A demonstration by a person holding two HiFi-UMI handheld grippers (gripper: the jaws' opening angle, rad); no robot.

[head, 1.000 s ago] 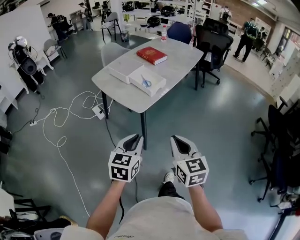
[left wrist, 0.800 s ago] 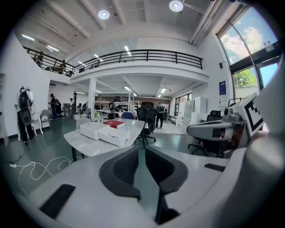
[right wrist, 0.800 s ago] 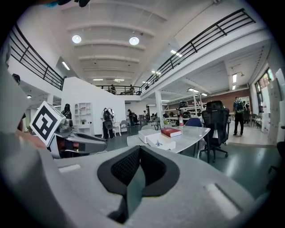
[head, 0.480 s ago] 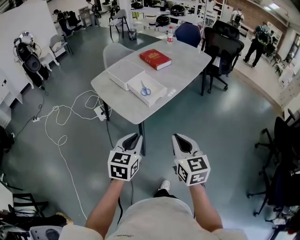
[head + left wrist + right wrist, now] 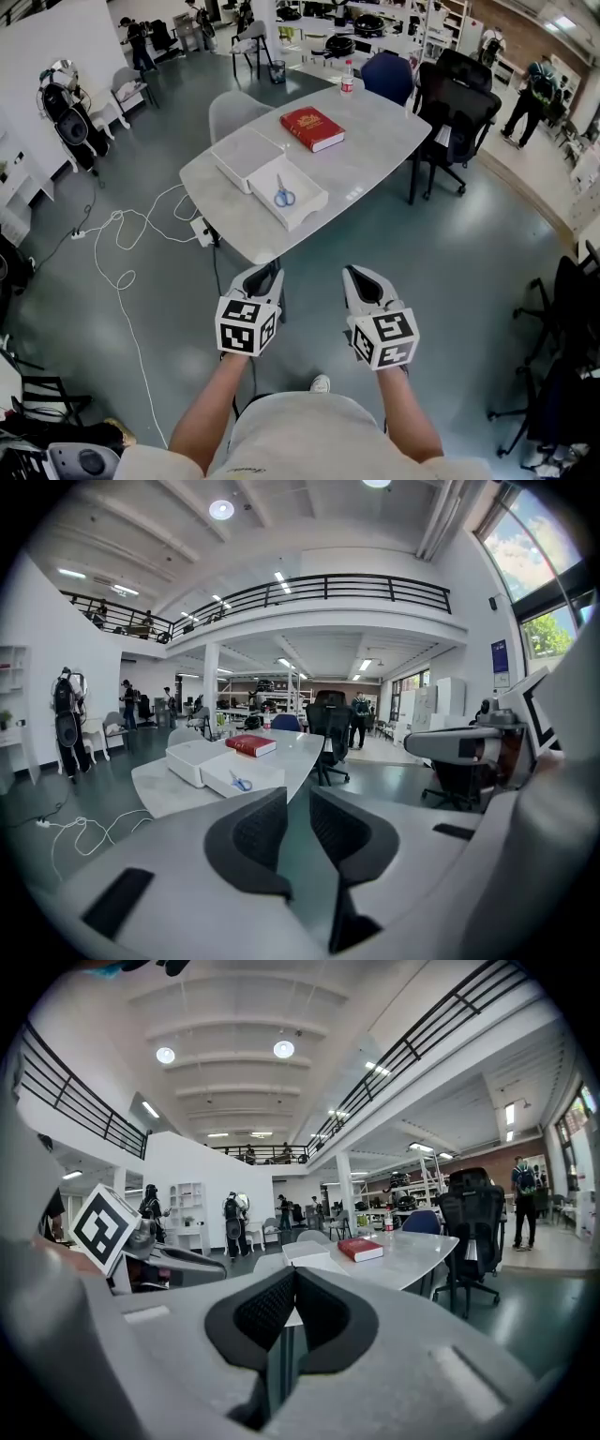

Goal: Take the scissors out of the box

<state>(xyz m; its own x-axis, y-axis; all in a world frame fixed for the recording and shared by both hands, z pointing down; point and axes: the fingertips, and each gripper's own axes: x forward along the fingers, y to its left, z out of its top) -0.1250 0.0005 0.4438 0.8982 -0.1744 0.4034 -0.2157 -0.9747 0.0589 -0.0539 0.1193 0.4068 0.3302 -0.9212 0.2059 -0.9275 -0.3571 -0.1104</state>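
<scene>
Scissors (image 5: 284, 196): lying inside the open box (image 5: 314, 200) on the worktop (image 5: 375, 150).
Left tool (image 5: 266, 274): empty, jaws narrowly apart, well short of the box.
Right tool (image 5: 361, 276): empty, jaws together, equally far from the box.
My plan: walk up to the box, widen one tool, then descend over the handles.

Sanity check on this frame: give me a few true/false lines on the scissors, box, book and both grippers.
The scissors lie in the open white box: true.
The red book is in the box: false, it lies on the table beyond it.
The left gripper's jaws are apart and empty: true.
The right gripper holds the scissors: false, its jaws are together, empty.
</scene>
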